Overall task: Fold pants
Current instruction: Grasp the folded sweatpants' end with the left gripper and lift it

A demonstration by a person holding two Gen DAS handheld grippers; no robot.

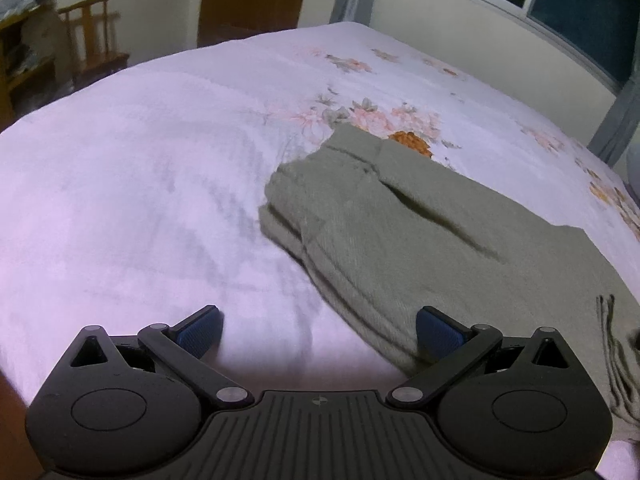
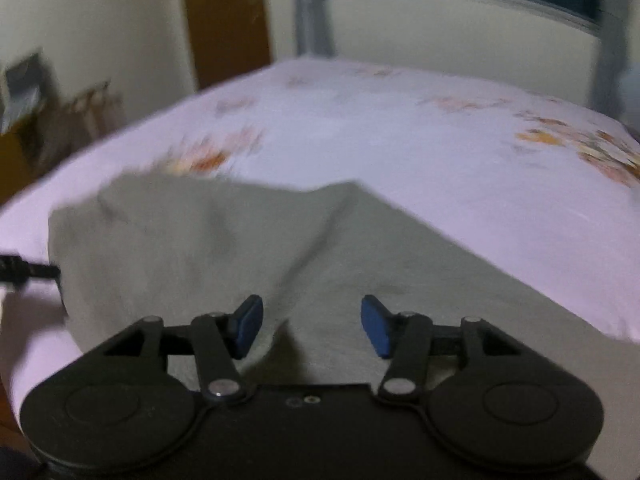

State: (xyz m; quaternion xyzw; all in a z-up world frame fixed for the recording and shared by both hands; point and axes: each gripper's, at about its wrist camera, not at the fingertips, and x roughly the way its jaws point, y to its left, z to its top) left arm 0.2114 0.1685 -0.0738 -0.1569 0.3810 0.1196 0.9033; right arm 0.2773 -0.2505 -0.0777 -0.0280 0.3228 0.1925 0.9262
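pants (image 1: 400, 232) are olive-grey, lying on the pink floral bedsheet (image 1: 140, 180), on the near-right part of the bed as the left wrist view frames it.

progress, as i read it: past the first fold. the left edge shows stacked layers, several parallel fabric edges one over another, so the legs look laid on top of each other, maybe doubled once more. the bundle isn't compact yet. in the right wrist view the cloth (image 2: 240, 248) has a raised ridge running through the middle and a loose hump on the left, so the top layer isn't flat. remaining, judging by that: smooth the ridge out, then likely one more fold across the length and a tidy of the edges. can't tell which end is waistband and which is hems; a flap or seam with a dark slit sits near the far end, could be a pocket or fly, too soft to call.

orientation: long axis runs diagonally in the left wrist view, from the far end near the orange flower print down to near-right, past the frame edge. lies flat on the bed, not hanging.

tools: left gripper (image 1: 318, 334) jaws wide apart, nothing between them, left pad over bare sheet, right pad over the pants' near edge. right gripper (image 2: 312, 330) jaws parted about halfway, over the cloth, pads not pinching it. right view is motion-blurred.

a grey fringed textile (image 1: 616, 364) shows at the right edge, unclear what it is.
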